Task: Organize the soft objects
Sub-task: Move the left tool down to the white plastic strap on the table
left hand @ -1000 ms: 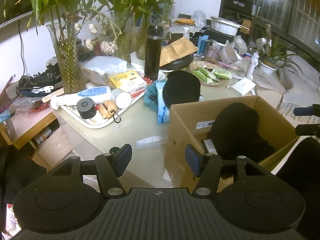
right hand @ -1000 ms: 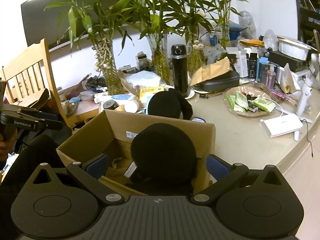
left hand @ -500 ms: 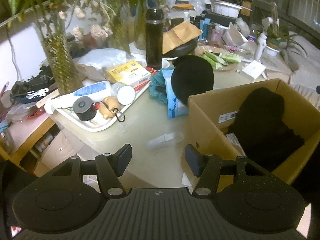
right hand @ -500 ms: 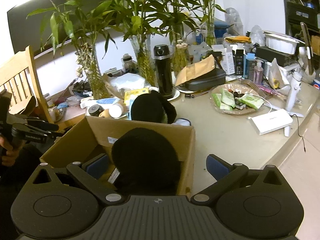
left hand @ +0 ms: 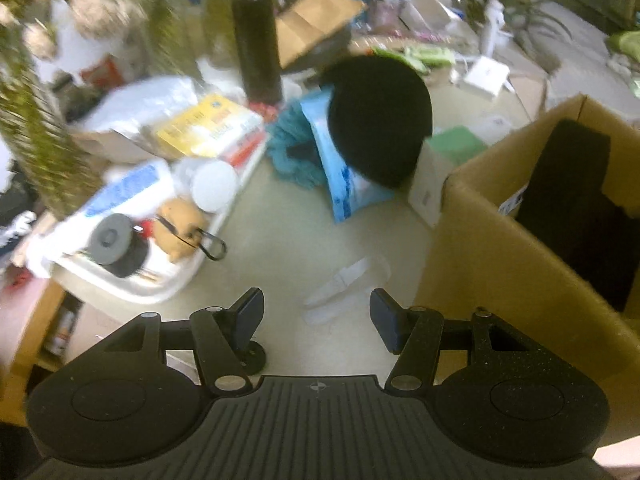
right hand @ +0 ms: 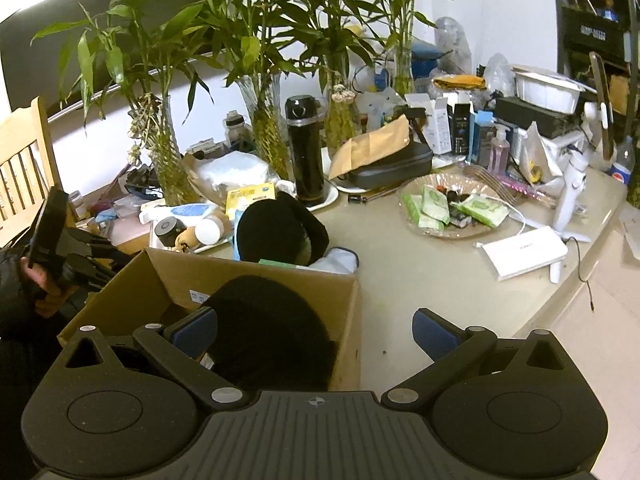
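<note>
A brown cardboard box [left hand: 496, 256] [right hand: 256, 280] stands on the table with a black soft item [left hand: 580, 204] [right hand: 268, 332] inside. A second black soft item [left hand: 380, 120] [right hand: 272, 232] lies on the table behind the box, on a blue packet [left hand: 340, 176] beside a teal cloth [left hand: 288, 144]. My left gripper [left hand: 316, 316] is open and empty above the tabletop, left of the box. My right gripper [right hand: 316, 332] is open and empty above the box's near right corner.
A white tray [left hand: 132, 288] of bottles and small items sits at the left. A black flask [right hand: 306, 156], vases of bamboo [right hand: 264, 128], a glass plate of green packets [right hand: 452, 208] and a white box [right hand: 524, 252] crowd the table. A clear wrapper [left hand: 344, 284] lies ahead of my left gripper.
My left gripper has moved forward and left over the table, nearer the tray and the black item; its view is blurred. My right gripper has drawn back and right from the box.
</note>
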Demonstrator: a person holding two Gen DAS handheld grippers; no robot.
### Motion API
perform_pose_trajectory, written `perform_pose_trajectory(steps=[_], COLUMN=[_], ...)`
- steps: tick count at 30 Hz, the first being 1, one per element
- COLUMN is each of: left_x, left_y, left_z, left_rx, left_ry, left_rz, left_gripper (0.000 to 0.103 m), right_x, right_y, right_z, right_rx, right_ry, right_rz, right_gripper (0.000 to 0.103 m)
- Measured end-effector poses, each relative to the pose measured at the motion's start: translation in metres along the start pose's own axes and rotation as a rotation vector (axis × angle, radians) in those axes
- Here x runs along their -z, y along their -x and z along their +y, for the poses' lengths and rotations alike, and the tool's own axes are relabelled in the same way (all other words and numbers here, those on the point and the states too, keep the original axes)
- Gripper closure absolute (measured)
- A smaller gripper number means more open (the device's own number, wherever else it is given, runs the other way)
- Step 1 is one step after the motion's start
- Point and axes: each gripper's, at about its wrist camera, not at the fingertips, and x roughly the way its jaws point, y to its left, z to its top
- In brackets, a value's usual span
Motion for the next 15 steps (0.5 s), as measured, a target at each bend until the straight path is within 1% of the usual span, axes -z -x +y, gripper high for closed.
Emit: perform_pose_trajectory(steps=[2, 4, 6, 8, 13, 15], left_x=[-0.001, -0.001, -0.002, -0.003, -0.004, -0.003], left_y=[-0.011, -0.02, -0.029, -0.037, -0.055, -0.064], left_z=[0.007, 0.011, 0.011, 0.01, 0.007, 0.007], left_rx=[0.054, 0.086, 0.096, 0.091, 0.093, 0.09], left_ry=[-0.002, -0.011, -0.045, -0.084, -0.173, -0.204], left_rz=[0.034, 0.06, 0.083, 0.102, 0.127, 0.148], left_gripper=[0.045, 0.045, 0.045, 0.045, 0.045, 0.046], right_x=[0.002, 0.003, 0.004, 0.004, 0.004, 0.003], right_y=[-0.003, -0.005, -0.007, -0.009, -0.014, -0.014], right_z=[-0.001, -0.002, -0.002, -0.003, -0.004, -0.004], right_rx=[0.006, 0.008, 0.006, 0.009, 0.019, 0.022], right_ry=[0.002, -0.003, -0.009, -0.012, -0.016, -0.02], right_rz=[0.005, 0.01, 0.009, 0.012, 0.02, 0.019], right_gripper=[0.0, 0.0, 0.0, 0.0, 0.0, 0.0])
